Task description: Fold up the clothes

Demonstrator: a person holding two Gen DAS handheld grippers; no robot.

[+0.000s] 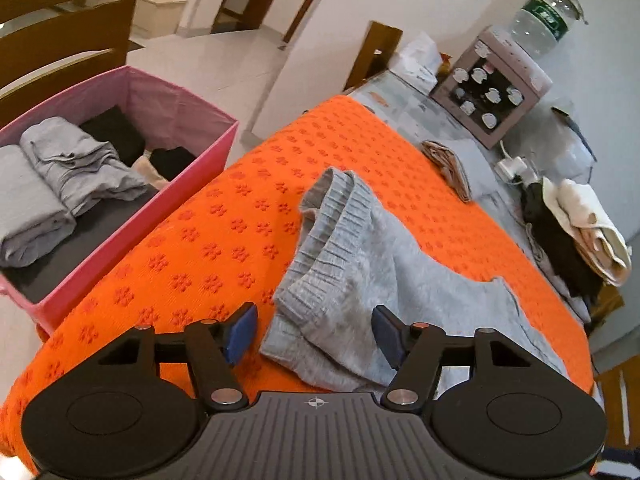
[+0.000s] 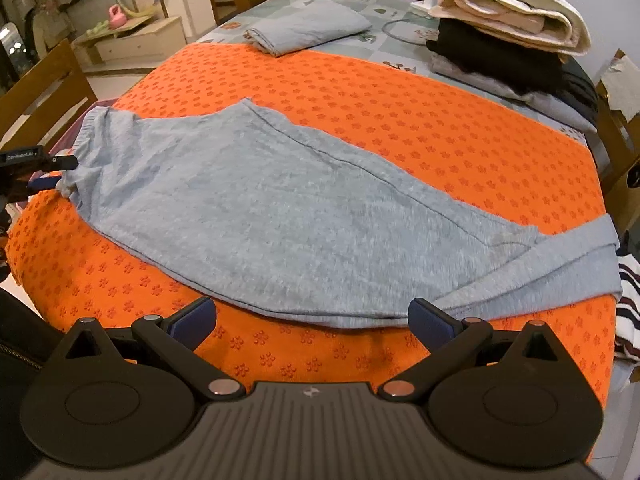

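Lying flat on the orange mat [image 2: 400, 120], the grey sweatpants [image 2: 280, 216] run long axis 9-to-3 in the right view, ribbed waistband [image 1: 320, 232] at 9. Left gripper [image 1: 312, 332] is released, straddling the waistband edge at 12; right gripper [image 2: 312, 320] is released, just short of the hem side. Pink bin [image 1: 132, 216] sits at 10, folded stack [image 2: 508, 28] at 1; nothing blocks.

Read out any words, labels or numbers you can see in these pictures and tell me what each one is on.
"Genrobot.AI", small and only partly sharp, so the spelling is uncertain: on the black body of the left gripper at the edge of the right wrist view.
Green label on the water bottle: print is there, too blurred to read.
Stickers on the pink-grey box: pictures only, no legible words.
Nothing readable on the grey trousers or orange mat.
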